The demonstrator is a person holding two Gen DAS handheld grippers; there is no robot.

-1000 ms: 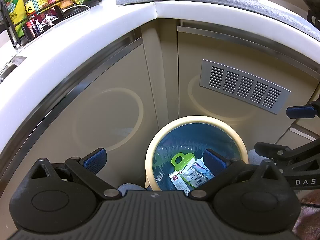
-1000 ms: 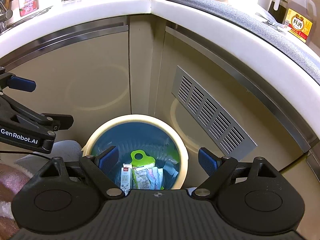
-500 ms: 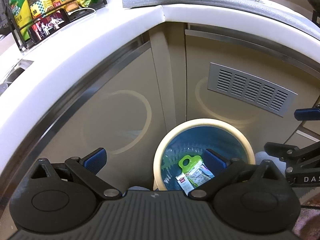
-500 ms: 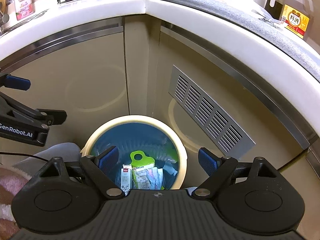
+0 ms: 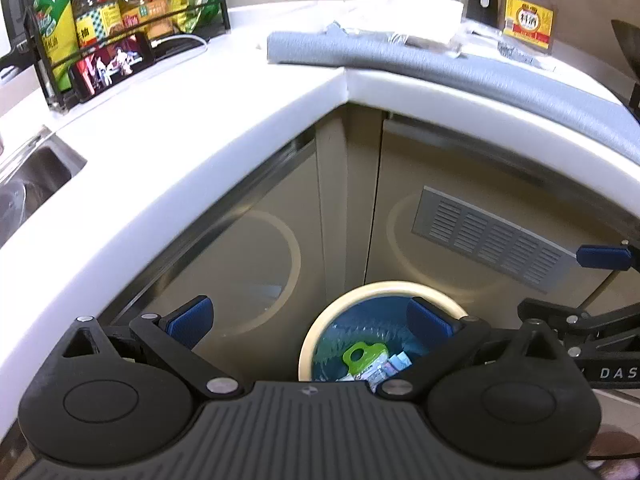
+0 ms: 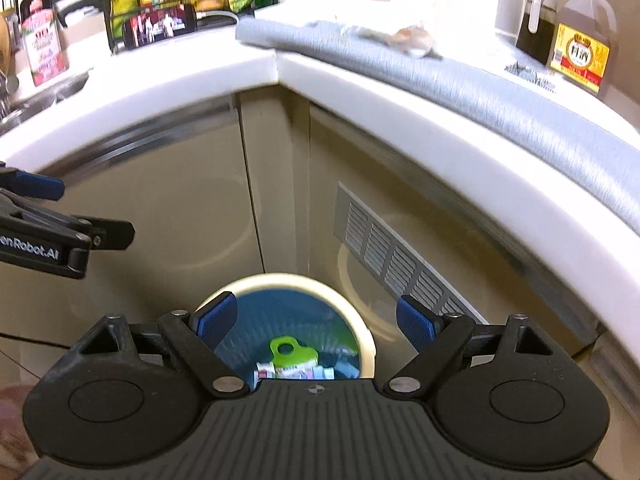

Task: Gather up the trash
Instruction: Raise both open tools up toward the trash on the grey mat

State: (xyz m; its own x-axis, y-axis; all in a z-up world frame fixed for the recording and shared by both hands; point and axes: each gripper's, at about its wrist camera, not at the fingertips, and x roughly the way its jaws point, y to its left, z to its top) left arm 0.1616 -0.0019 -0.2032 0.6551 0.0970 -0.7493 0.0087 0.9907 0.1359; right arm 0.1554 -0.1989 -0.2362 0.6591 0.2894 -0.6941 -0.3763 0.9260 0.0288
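A cream-rimmed bin (image 5: 320,332) (image 6: 362,332) with a blue liner stands on the floor in the corner under the counter. Inside it lie a green packet (image 5: 360,354) (image 6: 289,350) and several small wrappers. My left gripper (image 5: 310,320) hangs above the bin's left side, open, with nothing between its blue pads. Over the bin, my right gripper (image 6: 316,320) is open and empty too. Each gripper shows at the edge of the other's view. On the grey mat (image 6: 440,80) on the counter lies crumpled trash (image 6: 412,40).
The white L-shaped counter (image 5: 180,128) curves above beige cabinet doors with a metal vent (image 5: 492,240). A black rack of bottles (image 5: 112,20), a sink (image 5: 28,176) at left and a yellow-labelled jug (image 5: 528,12) stand on the counter.
Both grippers have risen away from the bin, which now sits lower and smaller in each view. More of the counter top has come into sight. The jaws stayed wide.
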